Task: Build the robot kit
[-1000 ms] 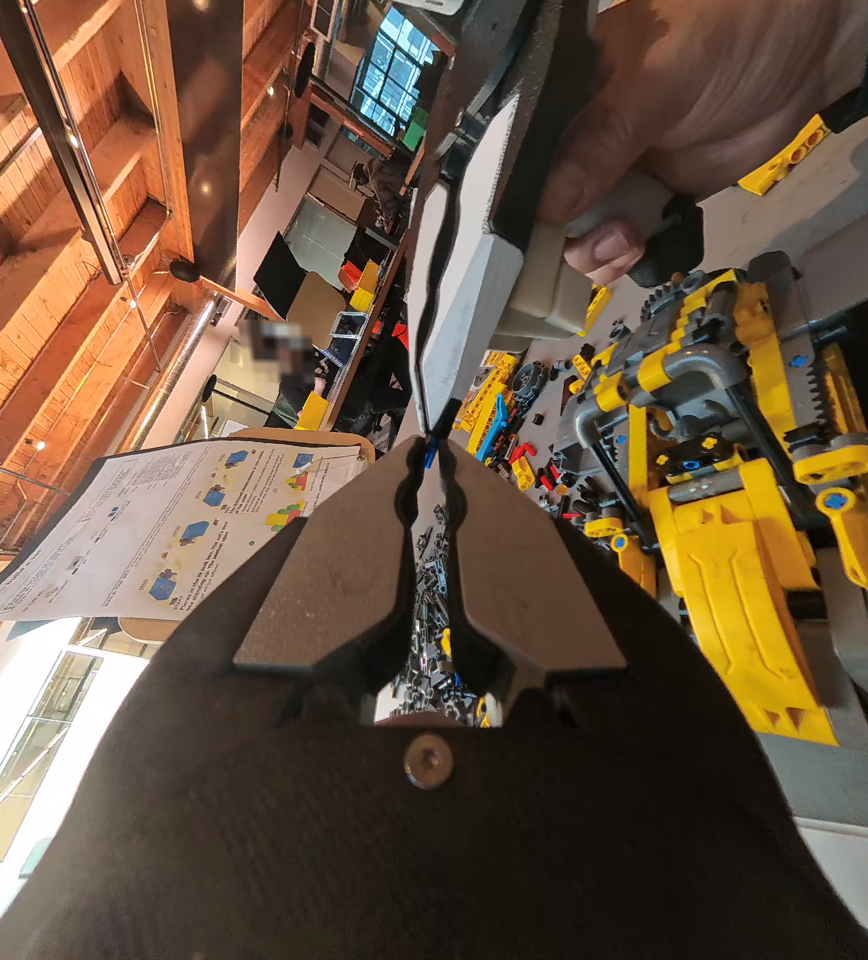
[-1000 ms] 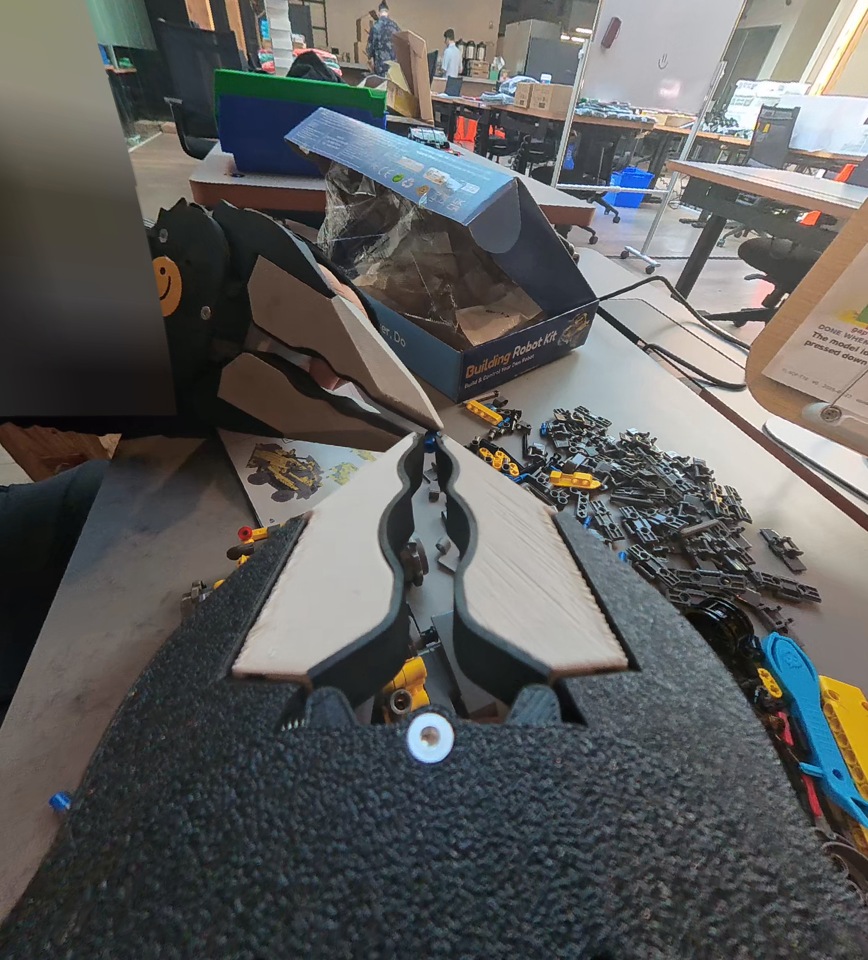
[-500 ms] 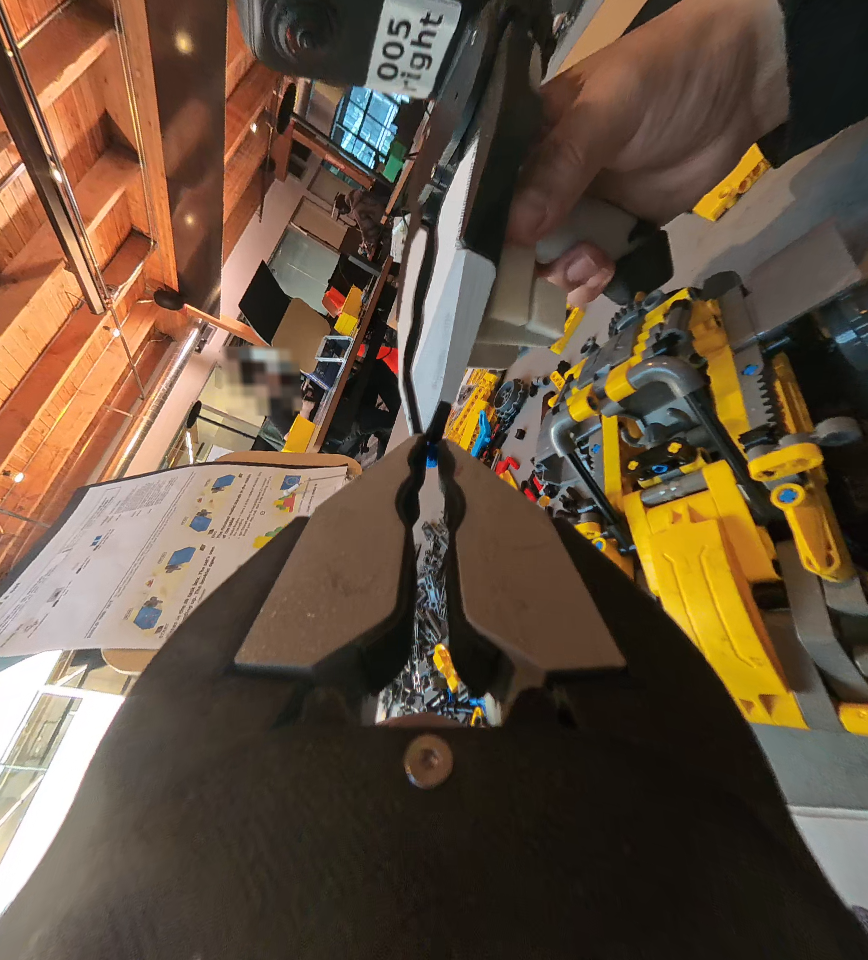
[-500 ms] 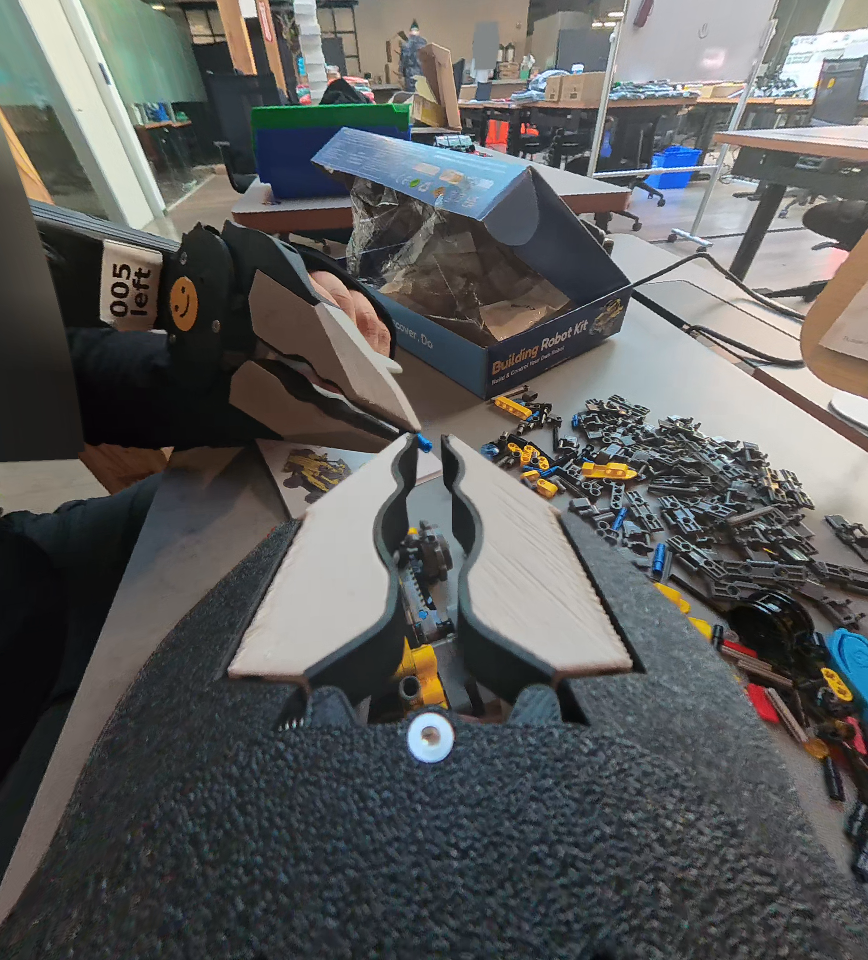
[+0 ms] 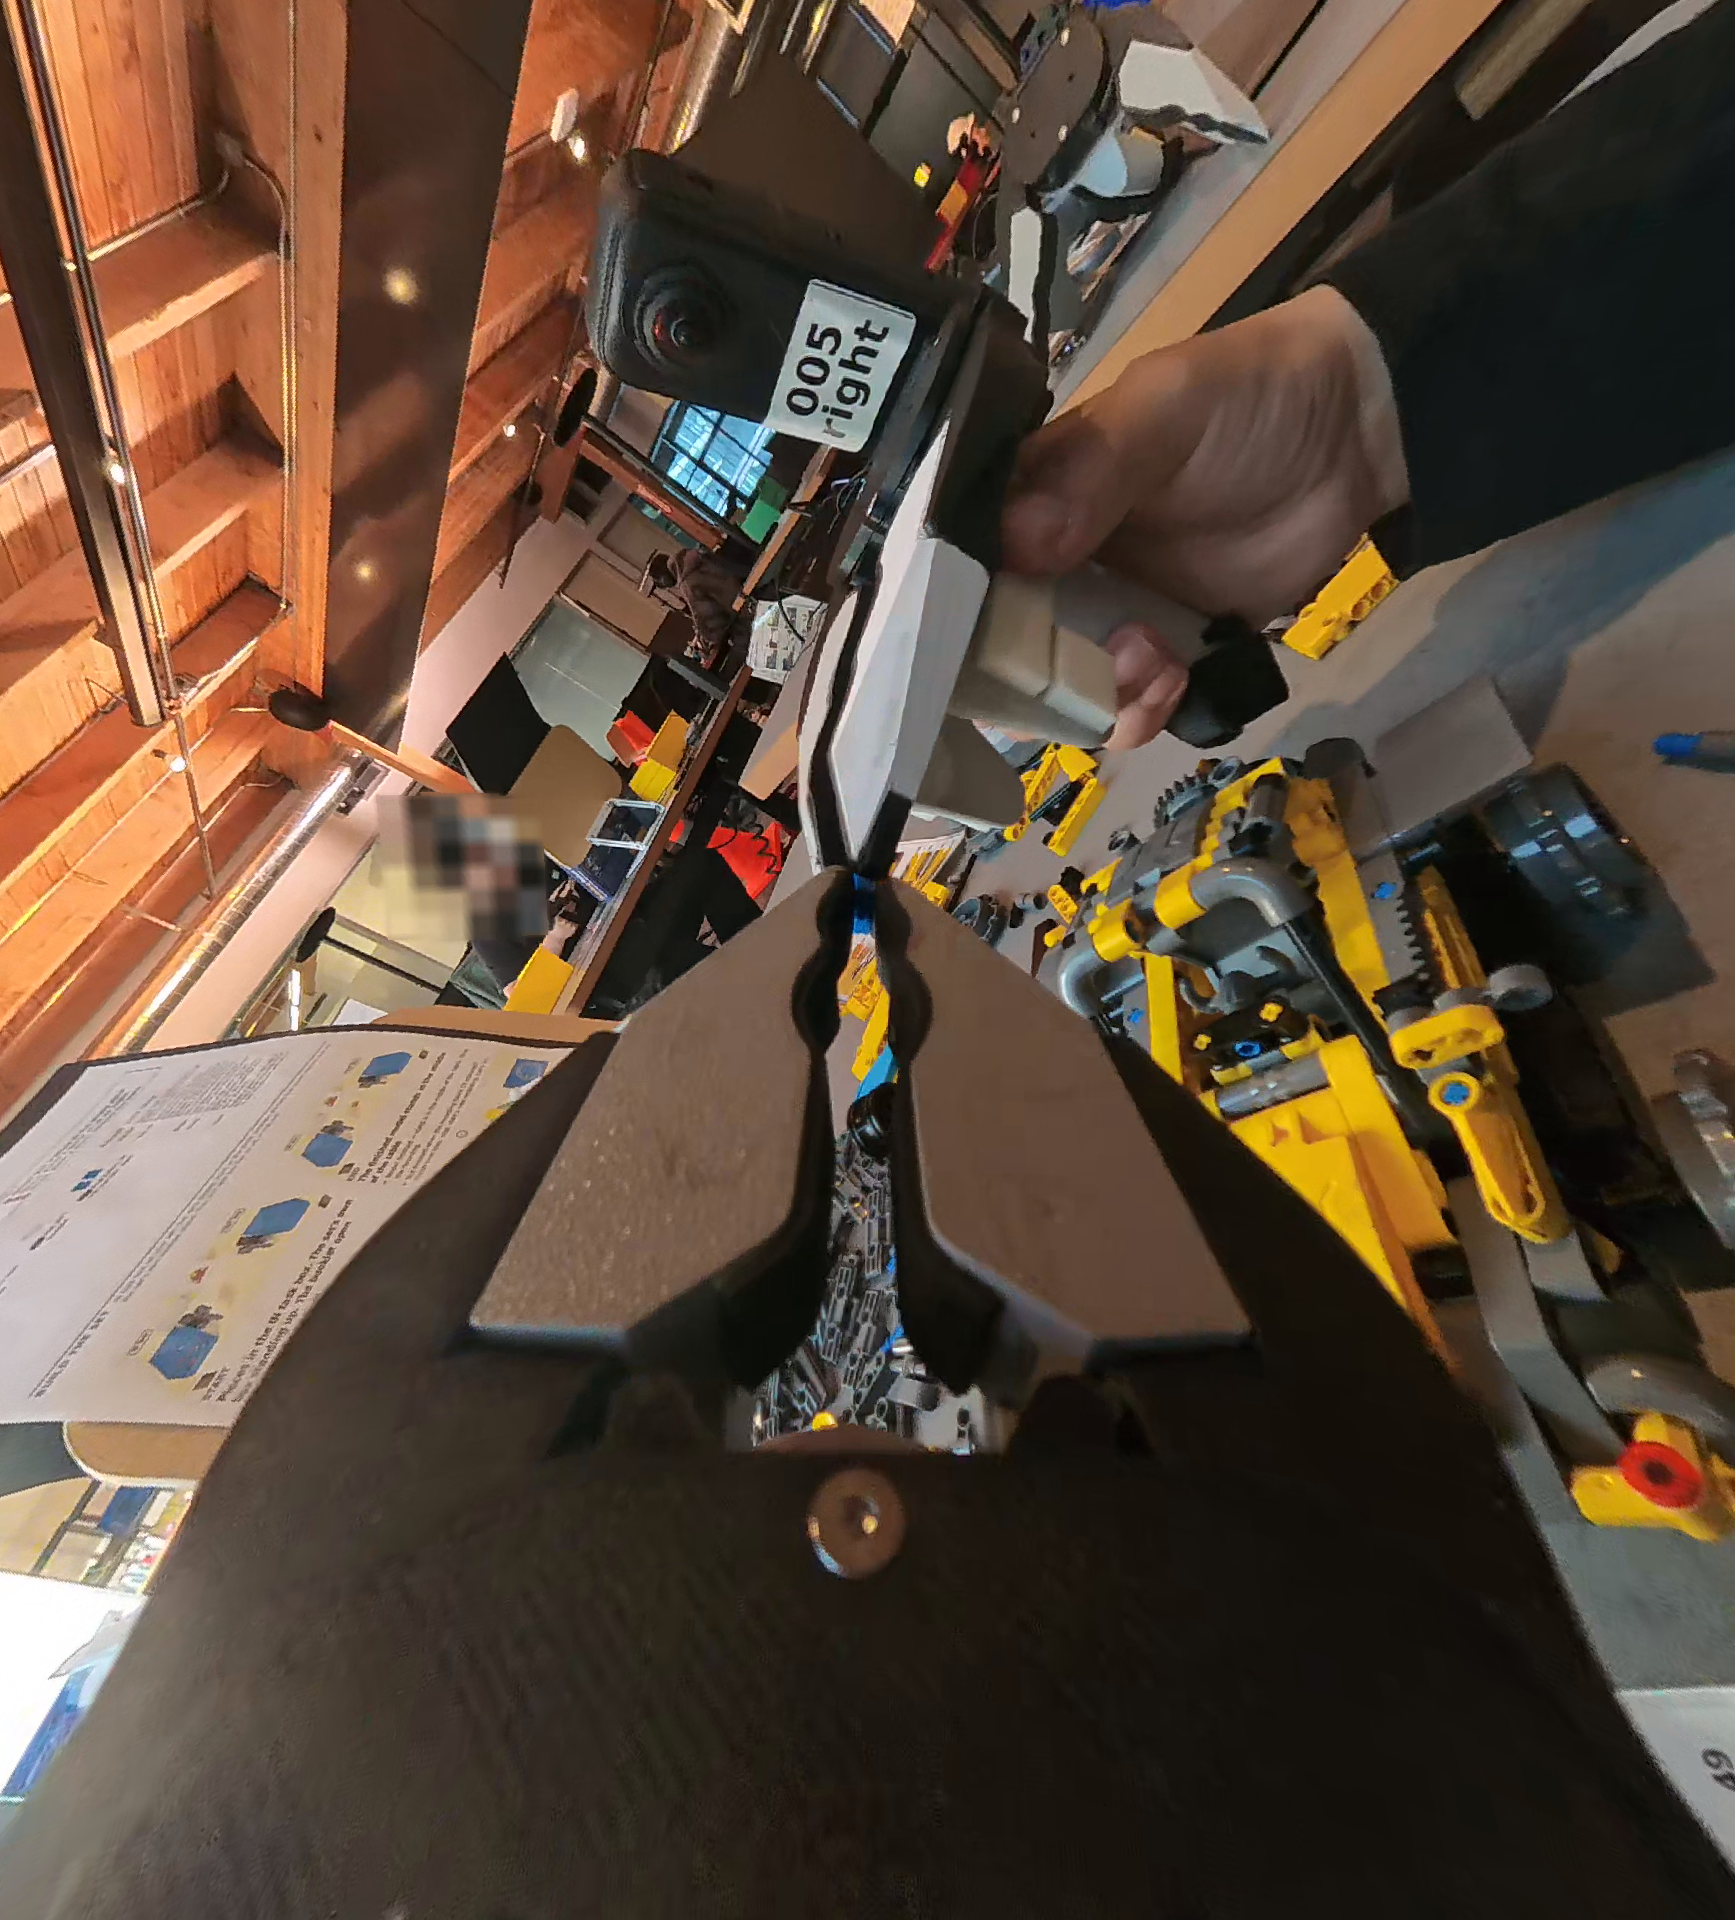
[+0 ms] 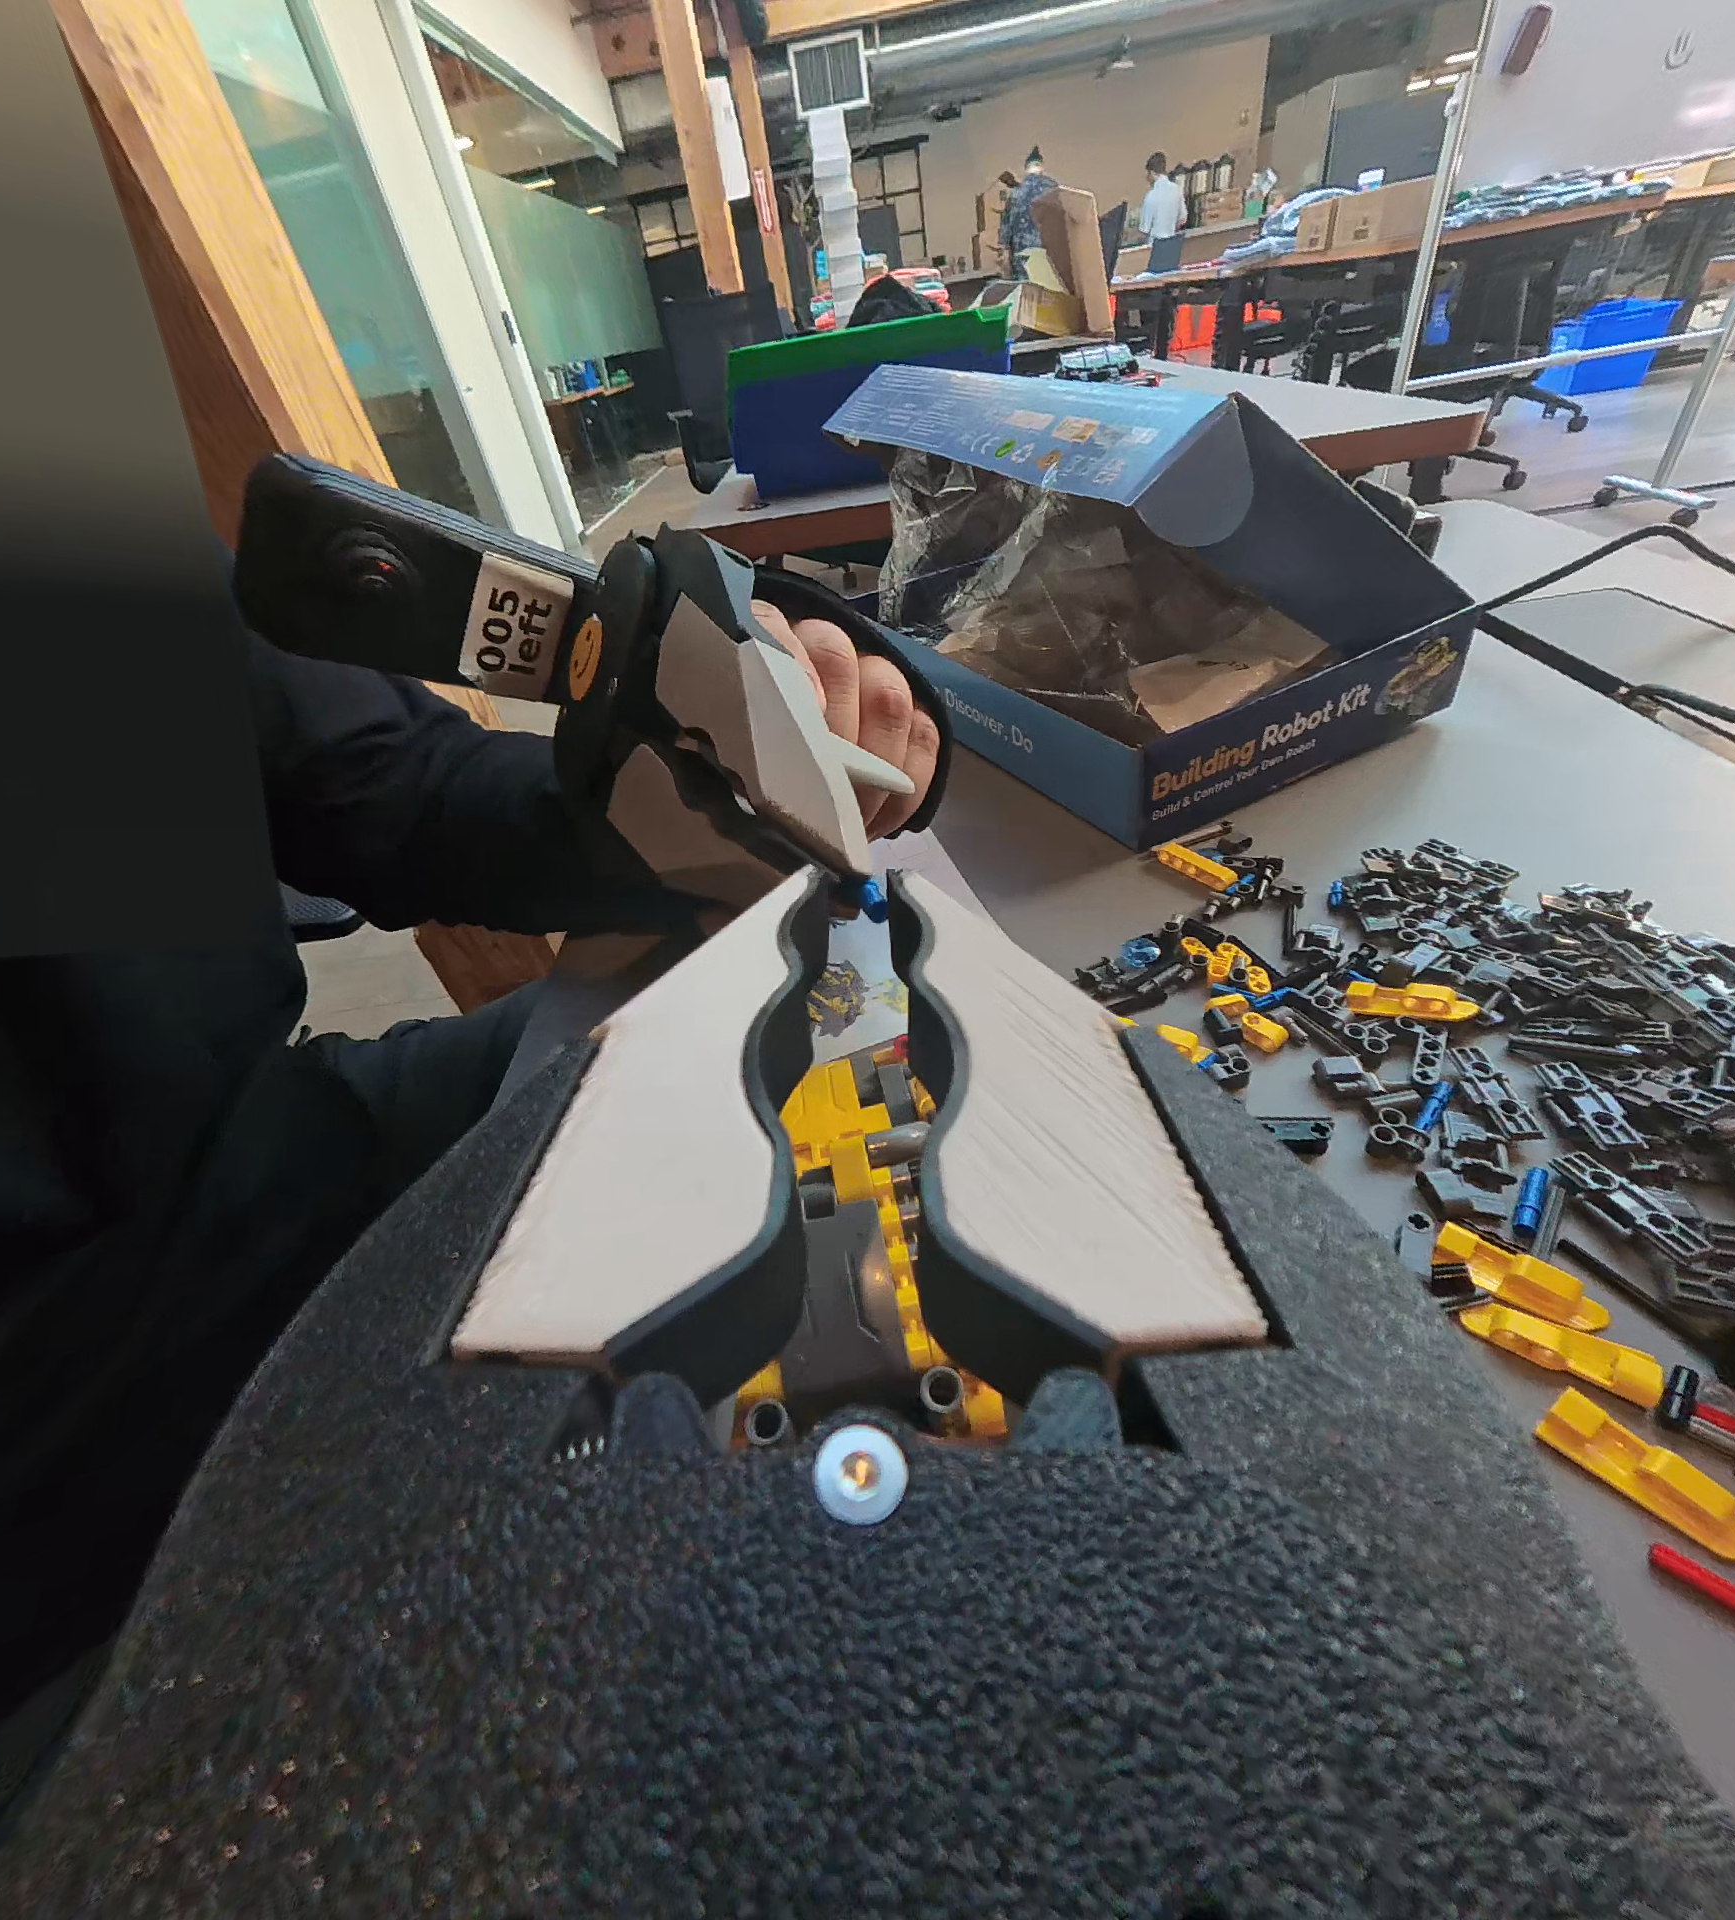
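My left gripper (image 5: 861,896), with dark pads, is shut on a small blue pin (image 5: 859,912) held at its very tips. In the right wrist view the same gripper (image 6: 847,878) comes in from the left in a person's hand, with the blue pin (image 6: 871,900) sticking out of it. My right gripper (image 6: 852,891), with pale pads, is slightly open. Its tips stand on either side of the pin with a gap showing. Both are held in the air above a yellow and grey model vehicle (image 5: 1310,1049), which also shows between the right fingers (image 6: 842,1132).
An open blue cardboard box (image 6: 1278,675) stands at the back of the grey table (image 6: 1569,790). A heap of dark, yellow and blue pieces (image 6: 1611,1039) lies to the right. A printed instruction sheet (image 5: 167,1226) stands on a board. A booklet (image 6: 847,987) lies under the grippers. The grippers are tip to tip, or close to it.
The right gripper's jaws have widened a little around the pin. Both grippers have lifted and swung over the yellow model. The left gripper has kept hold of the pin.
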The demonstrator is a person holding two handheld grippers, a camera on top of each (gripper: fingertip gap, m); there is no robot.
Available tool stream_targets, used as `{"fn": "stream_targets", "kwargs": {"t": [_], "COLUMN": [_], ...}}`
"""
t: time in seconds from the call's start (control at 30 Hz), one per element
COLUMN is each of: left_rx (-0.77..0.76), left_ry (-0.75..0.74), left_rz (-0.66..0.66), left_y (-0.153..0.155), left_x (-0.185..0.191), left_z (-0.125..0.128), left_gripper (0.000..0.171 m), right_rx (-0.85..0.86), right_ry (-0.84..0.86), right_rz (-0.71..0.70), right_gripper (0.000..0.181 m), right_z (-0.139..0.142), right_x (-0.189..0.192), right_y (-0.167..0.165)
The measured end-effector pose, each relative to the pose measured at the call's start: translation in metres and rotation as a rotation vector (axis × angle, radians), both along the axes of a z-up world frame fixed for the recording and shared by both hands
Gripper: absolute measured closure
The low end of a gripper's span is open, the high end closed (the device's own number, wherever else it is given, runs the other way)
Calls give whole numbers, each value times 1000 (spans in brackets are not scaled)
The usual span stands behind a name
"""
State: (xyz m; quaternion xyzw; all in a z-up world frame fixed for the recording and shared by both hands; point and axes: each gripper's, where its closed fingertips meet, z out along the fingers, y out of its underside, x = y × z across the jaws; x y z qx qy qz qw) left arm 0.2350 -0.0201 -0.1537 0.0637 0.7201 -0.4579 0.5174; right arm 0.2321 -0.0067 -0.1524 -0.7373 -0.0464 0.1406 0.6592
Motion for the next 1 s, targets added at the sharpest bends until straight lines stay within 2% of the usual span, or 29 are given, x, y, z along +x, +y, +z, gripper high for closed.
{"fn": "stream_targets", "kwargs": {"t": [0.1,0.3,0.43,0.5,0.6,0.67,0.73,0.83,0.93,1.0], "left_rx": [1,-28,-32,-16,17,-21,-52,-82,-67,-33], "left_ry": [-2,30,27,34,90,193,357,574,839,936], "left_rz": [2,-11,-7,6,115,155,229,364,314,320], "left_y": [1,1,2,3,16,27,42,65,61,60], "left_x": [0,0,1,4,25,37,53,73,63,60], "left_z": [0,1,2,-2,-16,-22,-36,-62,-95,-111], "left_gripper": [171,171,171,171,171,171,171,171,171,166], "right_rx": [0,10,20,2,-44,-16,32,31,23,29], "right_ry": [-4,28,37,6,-39,-19,12,60,79,89], "right_rz": [-2,-10,7,-51,-225,-261,-303,-350,-381,-394], "right_gripper": [180,174,180,181,181,181,181,181,181,181], "right_z": [0,1,3,0,-7,-1,6,4,1,1], "right_x": [0,5,4,12,44,52,60,72,79,81], "right_y": [-1,-2,-4,-3,-9,-16,-21,-25,-27,-28]}}
